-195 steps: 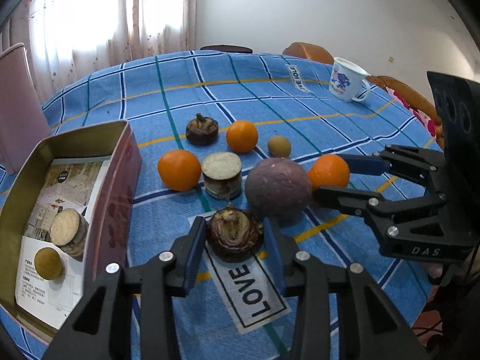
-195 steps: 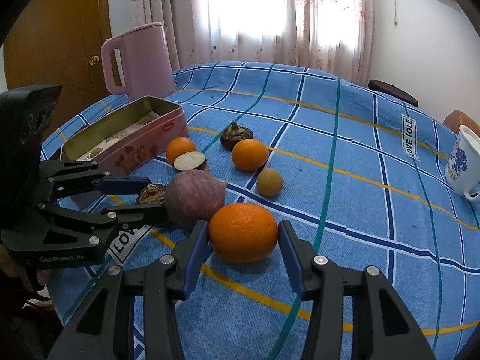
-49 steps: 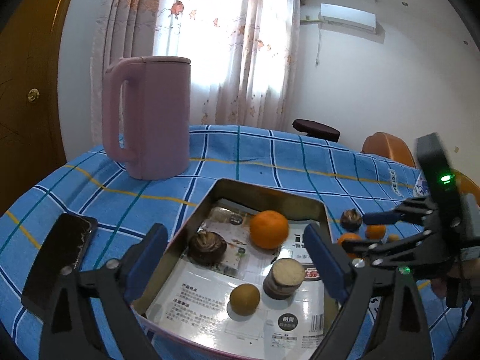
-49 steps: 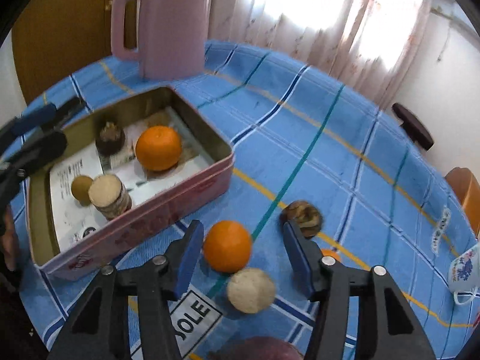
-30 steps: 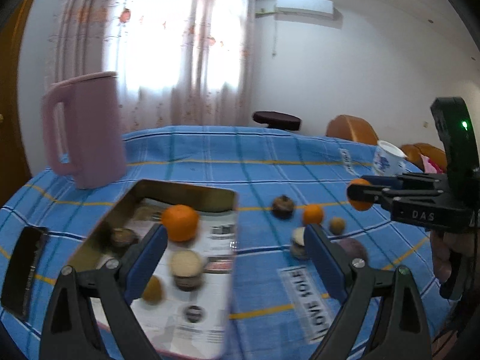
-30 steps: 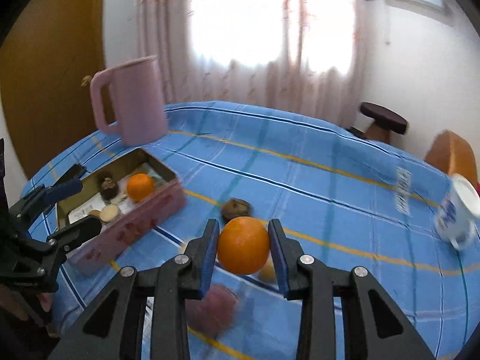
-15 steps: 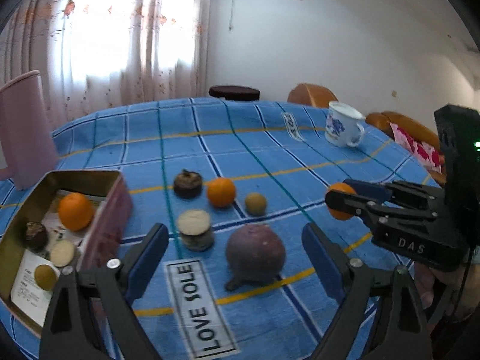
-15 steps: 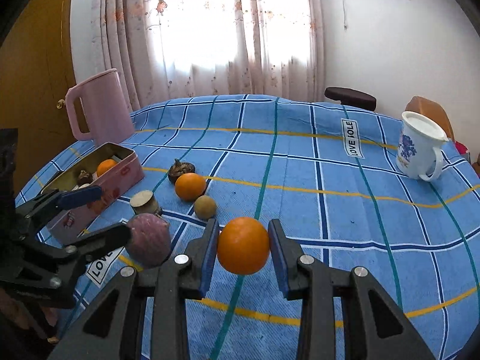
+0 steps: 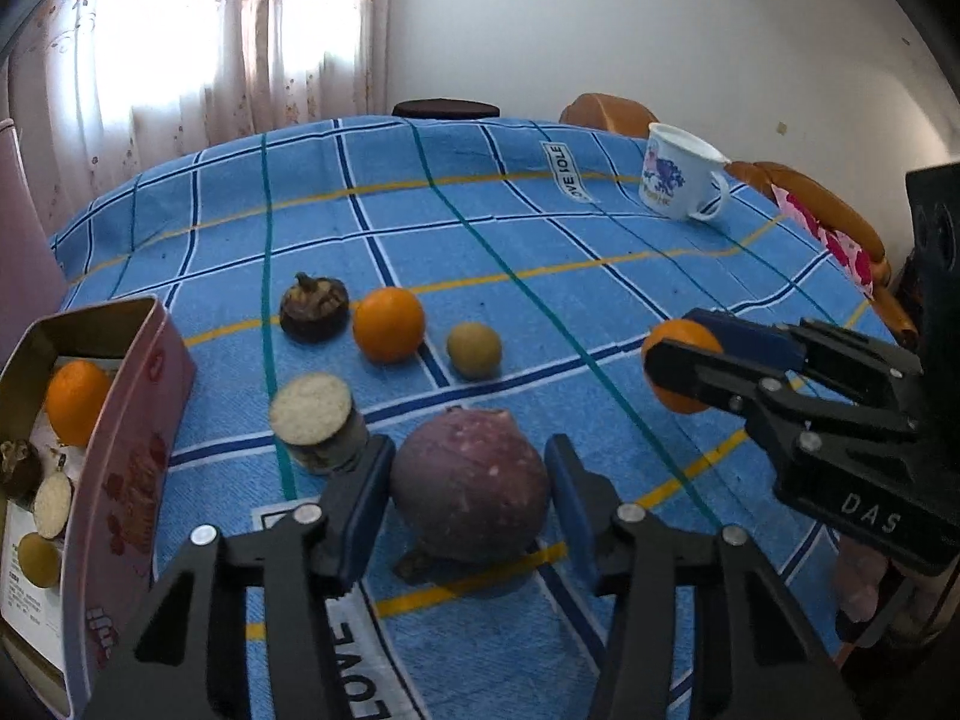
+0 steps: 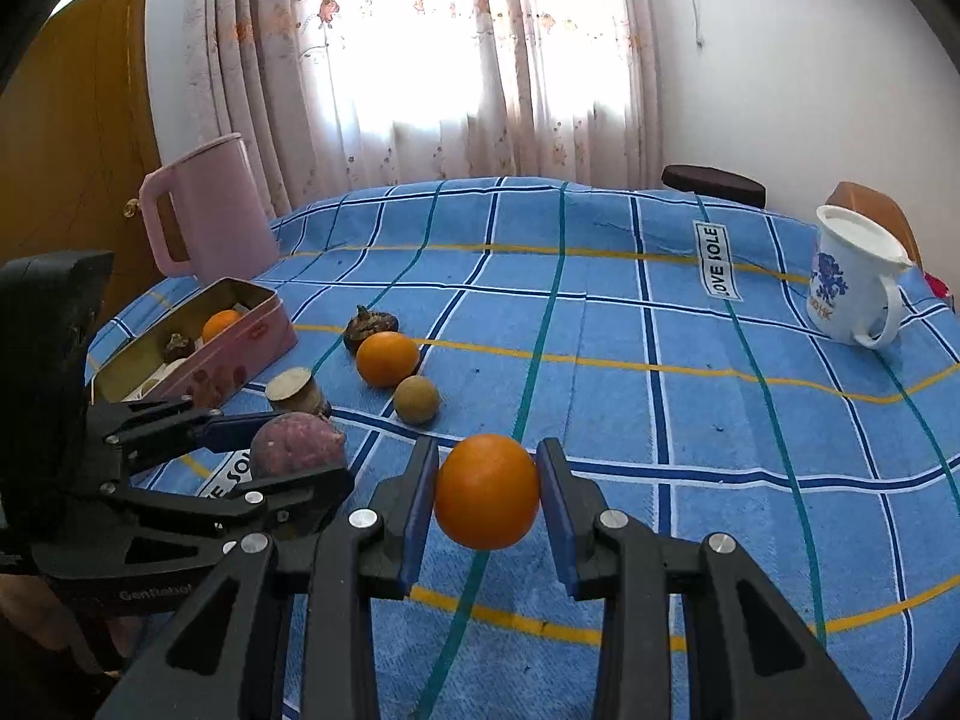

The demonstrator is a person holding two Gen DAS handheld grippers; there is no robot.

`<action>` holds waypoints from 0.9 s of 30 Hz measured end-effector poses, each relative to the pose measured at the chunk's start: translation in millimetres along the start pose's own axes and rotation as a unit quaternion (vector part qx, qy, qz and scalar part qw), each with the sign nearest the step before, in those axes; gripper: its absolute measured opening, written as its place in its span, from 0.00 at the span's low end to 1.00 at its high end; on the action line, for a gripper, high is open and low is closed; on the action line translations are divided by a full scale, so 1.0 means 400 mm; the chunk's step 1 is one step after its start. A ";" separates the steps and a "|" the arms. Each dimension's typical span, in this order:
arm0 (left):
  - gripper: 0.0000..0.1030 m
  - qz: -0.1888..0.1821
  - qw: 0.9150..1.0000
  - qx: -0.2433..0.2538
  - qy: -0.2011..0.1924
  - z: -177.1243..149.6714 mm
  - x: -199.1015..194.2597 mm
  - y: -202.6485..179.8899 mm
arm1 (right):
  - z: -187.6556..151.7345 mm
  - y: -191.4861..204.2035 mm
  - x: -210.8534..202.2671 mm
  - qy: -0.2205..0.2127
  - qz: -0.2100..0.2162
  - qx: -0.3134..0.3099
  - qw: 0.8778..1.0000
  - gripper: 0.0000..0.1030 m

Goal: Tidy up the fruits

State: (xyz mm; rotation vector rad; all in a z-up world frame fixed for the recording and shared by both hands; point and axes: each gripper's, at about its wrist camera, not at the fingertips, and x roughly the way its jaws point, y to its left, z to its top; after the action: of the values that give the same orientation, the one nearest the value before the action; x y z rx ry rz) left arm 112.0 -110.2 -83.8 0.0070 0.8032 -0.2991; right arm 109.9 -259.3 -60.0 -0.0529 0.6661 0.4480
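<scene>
the right gripper is clamped on an orange, both blue pads pressed to its sides, and holds it clear above the blue checked cloth. from the left wrist view the same gripper shows at the right edge with the orange peeking out between its fingers.

the left gripper has its fingers spread apart either side of a big purple fruit that sits on the cloth; small gaps show between the pads and the fruit, so it straddles rather than grips (whether one pad grazes the skin cannot be told). in the right wrist view that gripper lies at the near left with the purple fruit between its fingers.

just left and far of the purple fruit stands a cut stump, pale face up. farther off, in a row from left to right: a dark mangosteen, a second orange just beside it, and a small tan fruit a little apart.

at the left edge a pink tin lies open. inside it are a third orange at the far end, a dark fruit, a pale cut piece and a small tan ball toward the near end.

a pink jug stands beyond the tin, far left. a white mug with a blue print sits at the far right of the cloth.
</scene>
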 end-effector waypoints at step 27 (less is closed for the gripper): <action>0.52 0.050 0.990 0.003 -0.130 -0.017 -0.115 -0.006 | -0.010 0.015 -0.083 -0.087 0.005 -0.015 0.996 0.34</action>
State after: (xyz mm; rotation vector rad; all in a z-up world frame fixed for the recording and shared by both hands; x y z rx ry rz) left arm 76.4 -99.5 -55.8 0.0132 0.5417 -0.2027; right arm 82.1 -267.2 -42.6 -0.0383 0.4891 0.4673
